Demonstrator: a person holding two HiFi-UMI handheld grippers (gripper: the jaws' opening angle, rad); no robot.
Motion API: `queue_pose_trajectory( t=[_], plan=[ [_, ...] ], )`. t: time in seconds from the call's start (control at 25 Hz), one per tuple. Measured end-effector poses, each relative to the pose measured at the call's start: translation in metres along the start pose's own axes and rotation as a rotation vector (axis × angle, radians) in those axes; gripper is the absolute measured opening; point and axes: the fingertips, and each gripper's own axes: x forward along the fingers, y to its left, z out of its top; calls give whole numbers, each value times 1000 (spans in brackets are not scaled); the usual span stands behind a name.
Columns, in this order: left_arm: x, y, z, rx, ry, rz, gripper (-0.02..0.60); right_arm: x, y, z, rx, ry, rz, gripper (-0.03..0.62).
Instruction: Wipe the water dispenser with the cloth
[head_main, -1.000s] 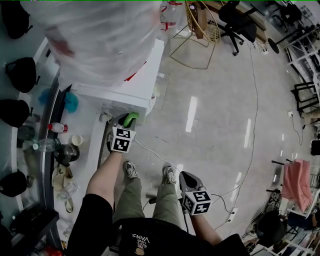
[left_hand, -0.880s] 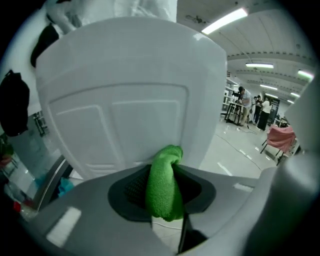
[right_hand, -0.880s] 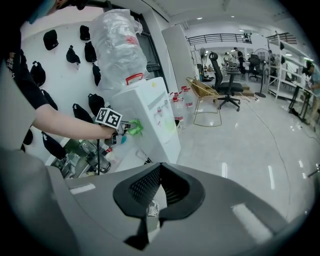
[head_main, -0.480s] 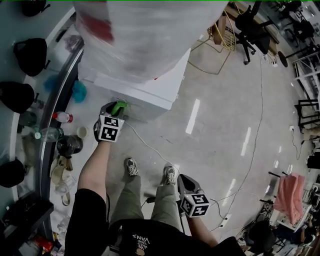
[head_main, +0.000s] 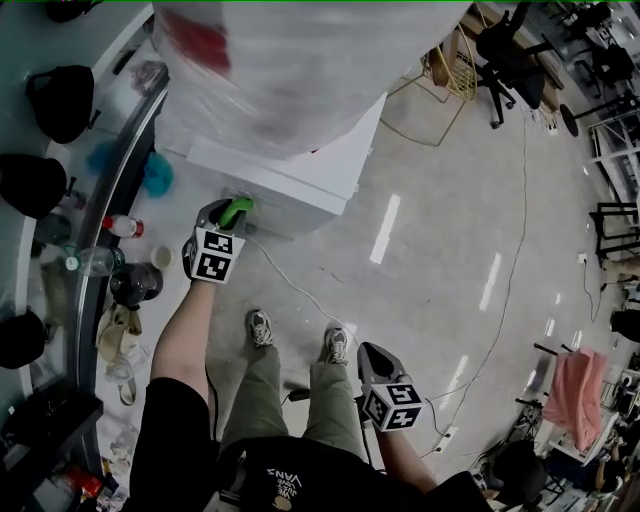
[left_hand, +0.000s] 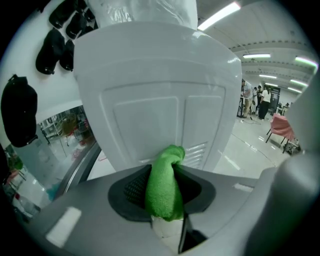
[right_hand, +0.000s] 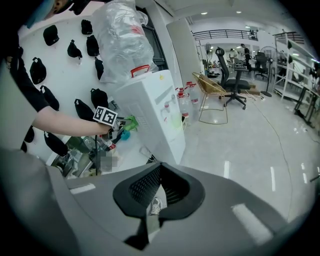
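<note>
Right gripper (right_hand: 152, 200): held low at the person's right side, over the floor (head_main: 430, 260) and well apart from the work. Its jaws are drawn nearly together, leaving only a narrow gap with nothing between them. A shoe (right_hand: 155, 204) shows through that gap.

Person: standing, both shoes on the floor, with the left arm (head_main: 190, 330) stretched forward.

Left gripper (head_main: 228, 212): held out at the foot of the water dispenser (head_main: 300, 170). Its jaws are closed on the green cloth (left_hand: 164, 182). The cloth is bunched upright between the pads, and its folded top rises past the jaw tips.

Cloth position: the top of the cloth lies against the lower part of the dispenser's white panel, beside a set of vent louvres (left_hand: 196, 152). The left gripper view does not settle whether there is firm contact.

Water dispenser: white cabinet, upright on the floor. It carries a large bottle wrapped in clear plastic (head_main: 280, 60) on top. A white cable (head_main: 290, 290) runs across the floor from its base.

Surroundings, left: a low counter (head_main: 100, 250) beside the dispenser holds bottles and cups. Black caps (head_main: 62, 100) hang on the wall above it.

Surroundings, far: office chairs (head_main: 505, 45) and a wire-frame chair (right_hand: 210, 87) stand on the open floor beyond the dispenser.
</note>
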Motion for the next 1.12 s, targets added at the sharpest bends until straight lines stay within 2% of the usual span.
queue_pose_trajectory(
  t=[0.2,0.36,0.6,0.88,1.0,1.12],
  plan=[
    [-8,-12,-6,-38,13,28,110,-8,-15,-5,3,-3,5,5],
    [-12,-38,-13,-59,24,28,111,-11,-24,-8,-2,-2,31,5],
    [-6,-114,-13,-71,25,-48,112,-21,-47,-11,-38,15,56,5],
    [18,-183,4,-65,3,-127,112,-35,-85,-21,-41,32,23,5],
    [28,-186,11,-82,-6,-116,112,-37,-93,-26,-33,37,15,5],
    [33,-172,14,-110,-9,-81,112,-36,-94,-29,-25,41,9,5]
  ],
)
